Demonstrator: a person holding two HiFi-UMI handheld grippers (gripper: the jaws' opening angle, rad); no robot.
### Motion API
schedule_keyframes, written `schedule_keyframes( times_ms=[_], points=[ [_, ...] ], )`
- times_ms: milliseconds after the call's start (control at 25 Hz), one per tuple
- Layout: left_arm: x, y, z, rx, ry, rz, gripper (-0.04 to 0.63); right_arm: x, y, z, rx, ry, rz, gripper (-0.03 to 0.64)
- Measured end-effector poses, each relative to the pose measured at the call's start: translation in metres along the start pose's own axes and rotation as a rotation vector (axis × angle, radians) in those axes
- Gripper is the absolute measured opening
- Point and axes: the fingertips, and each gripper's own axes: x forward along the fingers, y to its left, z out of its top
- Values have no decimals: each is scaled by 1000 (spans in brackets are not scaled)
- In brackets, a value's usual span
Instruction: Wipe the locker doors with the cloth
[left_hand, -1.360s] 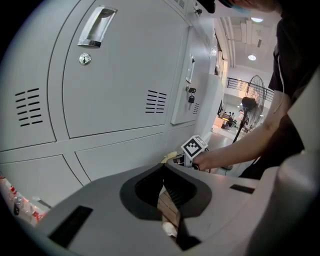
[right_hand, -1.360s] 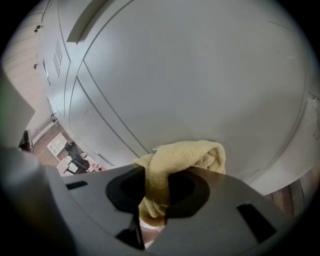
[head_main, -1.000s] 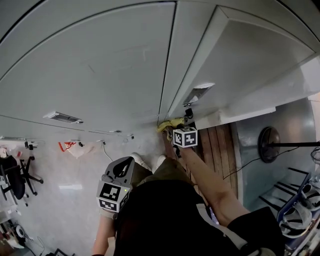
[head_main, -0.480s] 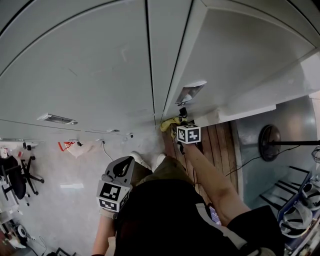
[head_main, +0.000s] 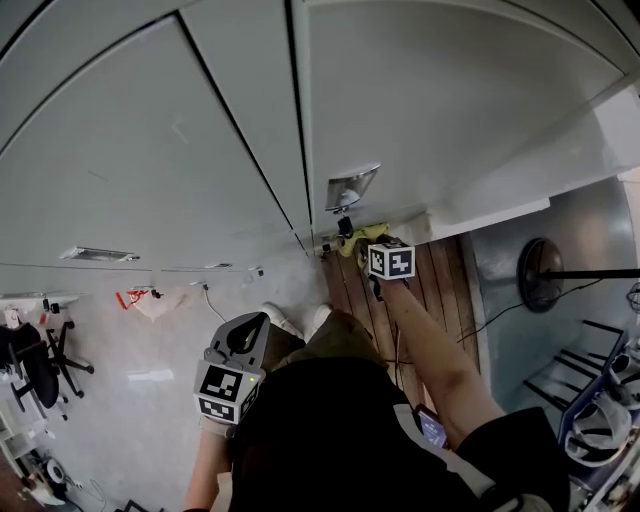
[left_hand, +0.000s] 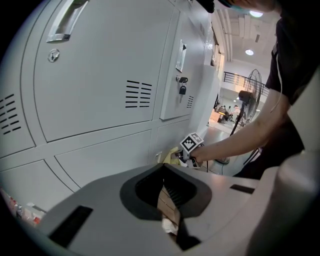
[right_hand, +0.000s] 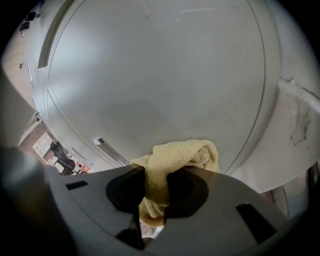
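Head view, right gripper (head_main: 362, 243): held low at the foot of a grey locker door (head_main: 450, 110), just below its handle (head_main: 350, 187).
Head view, cloth (head_main: 362, 234): yellow and bunched, lying between the gripper and the door's bottom edge, apparently touching the panel.
Head view, left gripper (head_main: 243, 345): hangs at the person's side, well apart from the lockers.
Left gripper view, jaws: together with nothing gripped; only floor (left_hand: 169, 205) shows through the slit.
Left gripper view, work site: the cloth sits at the bottom corner of the door that carries a key (left_hand: 183, 90).
Right gripper view, jaws: clamped on the cloth, one fold pinched between them, the bulk bulging ahead towards the plain panel.
Step in hand (judged): wiping the lowest strip of this door.
Method advised: keep the bulging pad flat on the metal, not the jaws themselves; press lightly and sweep in overlapping passes along the edge.
Caution: the pinch looks narrow, so a hard drag could pull the fold loose.
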Motion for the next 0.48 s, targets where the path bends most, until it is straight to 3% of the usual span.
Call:
schedule_keyframes(
  times_ms=[480],
  points=[
    [20,-15,13,28,37,-40,9,-19,-62,7,3,1,-80,84]
  ],
)
